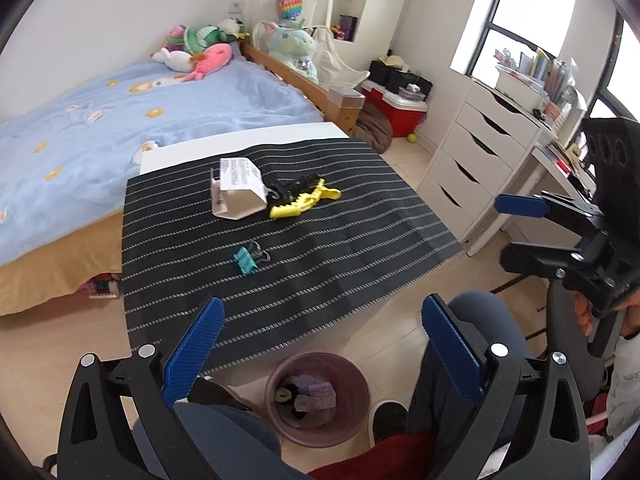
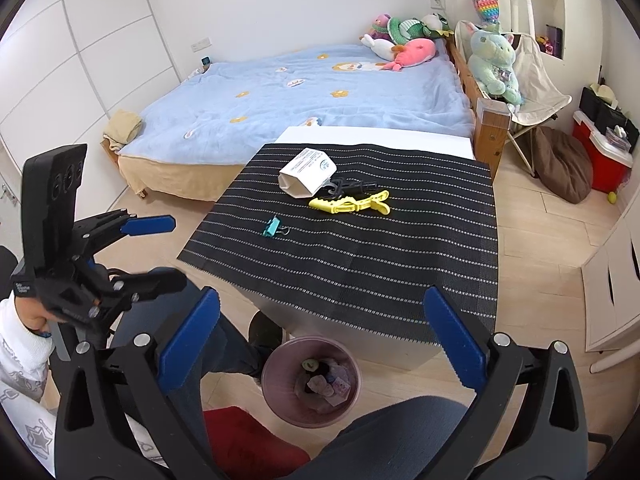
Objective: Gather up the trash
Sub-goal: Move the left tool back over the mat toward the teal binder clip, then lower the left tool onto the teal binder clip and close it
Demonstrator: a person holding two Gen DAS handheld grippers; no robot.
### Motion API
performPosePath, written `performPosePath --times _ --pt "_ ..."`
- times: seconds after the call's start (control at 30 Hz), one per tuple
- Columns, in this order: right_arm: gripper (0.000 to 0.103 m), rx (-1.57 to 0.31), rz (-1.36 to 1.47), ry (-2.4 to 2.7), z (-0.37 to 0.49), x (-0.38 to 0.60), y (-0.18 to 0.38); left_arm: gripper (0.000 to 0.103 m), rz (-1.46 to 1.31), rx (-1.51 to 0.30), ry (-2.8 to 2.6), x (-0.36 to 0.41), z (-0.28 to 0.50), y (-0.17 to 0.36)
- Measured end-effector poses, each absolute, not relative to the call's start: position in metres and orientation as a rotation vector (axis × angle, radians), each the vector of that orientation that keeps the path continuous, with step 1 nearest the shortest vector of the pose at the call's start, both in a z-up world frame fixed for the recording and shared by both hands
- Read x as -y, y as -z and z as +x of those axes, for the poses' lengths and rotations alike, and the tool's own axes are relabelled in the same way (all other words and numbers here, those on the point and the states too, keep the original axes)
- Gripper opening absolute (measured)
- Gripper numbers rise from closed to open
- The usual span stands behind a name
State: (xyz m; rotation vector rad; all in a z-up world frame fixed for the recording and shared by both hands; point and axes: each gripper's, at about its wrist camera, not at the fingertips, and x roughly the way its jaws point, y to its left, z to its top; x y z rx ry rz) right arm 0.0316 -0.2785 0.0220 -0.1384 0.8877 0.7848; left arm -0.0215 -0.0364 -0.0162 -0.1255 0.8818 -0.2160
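Note:
A white carton point(image 1: 236, 190) point(image 2: 306, 176) lies on its side on the striped black mat point(image 1: 320, 272) point(image 2: 360, 264). A yellow clip point(image 1: 304, 200) point(image 2: 352, 204), a black clip point(image 1: 290, 186) point(image 2: 352, 187) and a teal binder clip point(image 1: 250, 258) point(image 2: 273, 227) lie near it. A pink bin point(image 1: 352, 420) point(image 2: 276, 396) with trash inside stands on the floor below the table's near edge. My left gripper point(image 1: 320, 332) point(image 2: 160, 248) is open and empty above the bin. My right gripper point(image 2: 320, 328) point(image 1: 508, 228) is open and empty too.
A bed with a blue cover point(image 1: 120, 120) point(image 2: 300, 88) and plush toys stands behind the table. A white drawer unit point(image 1: 476, 160) is at the right. A red cooler point(image 1: 396, 108) point(image 2: 600, 160) and a brown cushion point(image 2: 560, 164) sit on the floor. My knees are beside the bin.

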Motion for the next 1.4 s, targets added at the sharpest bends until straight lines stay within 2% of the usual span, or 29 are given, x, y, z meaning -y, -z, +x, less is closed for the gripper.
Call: performPosePath --times 0.5,0.93,1.0,1.07,1.2,1.4 --pt "0.1 -0.904 -0.13 -0.77 0.052 0.274 -0.016 0.095 -0.101 -1.001 0.167 0.016 0.055 0.052" --pt "0.1 -0.931 -0.125 -0.762 0.059 0.271 -0.007 0.095 -0.067 -1.079 0.107 0.002 0.077 0.094" --pt "0.1 -0.935 -0.126 -0.765 0.059 0.27 -0.006 0.09 -0.067 -1.076 0.104 0.001 0.077 0.096" --pt "0.1 -0.939 -0.129 -0.767 0.059 0.269 -0.004 0.072 -0.062 -1.083 0.103 0.002 0.079 0.097" --pt "0.1 -0.944 -0.129 -0.767 0.06 0.268 -0.002 0.058 -0.057 -1.087 0.107 0.003 0.078 0.099" --pt "0.1 -0.947 -0.13 -0.77 0.06 0.267 -0.001 0.051 -0.054 -1.081 0.113 0.004 0.077 0.101"
